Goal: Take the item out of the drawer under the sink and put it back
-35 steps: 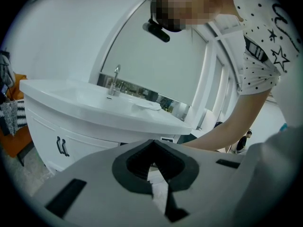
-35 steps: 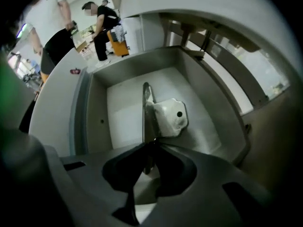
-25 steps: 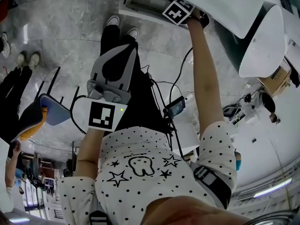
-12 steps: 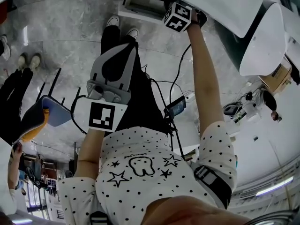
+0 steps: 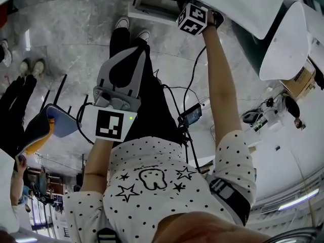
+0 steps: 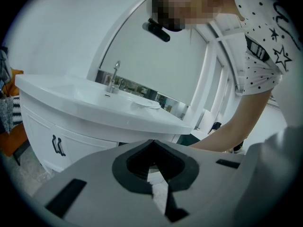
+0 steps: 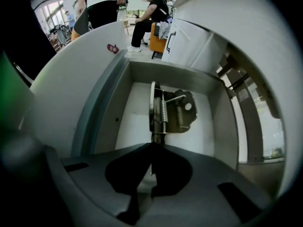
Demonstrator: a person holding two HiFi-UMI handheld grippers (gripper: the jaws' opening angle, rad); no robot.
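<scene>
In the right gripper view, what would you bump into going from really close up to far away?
right gripper, shut → metal spring clip, pinched at the gripper's tips → drawer's far wall → seated person in black

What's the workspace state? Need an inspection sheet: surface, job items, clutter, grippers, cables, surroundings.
Surface: open drawer under the white sink; pale floor, mostly bare.
Job's things: metal spring clip inside the drawer.
Clutter: nothing seen in the drawer besides the clip.
Grippers: right gripper points down into the drawer, jaws closed on the clip's thin edge. Left gripper shut, empty, held away from the drawer.
Cables: black cables run down the person's front to a small device.
Surroundings: grey marbled floor; chair; bystanders.
</scene>
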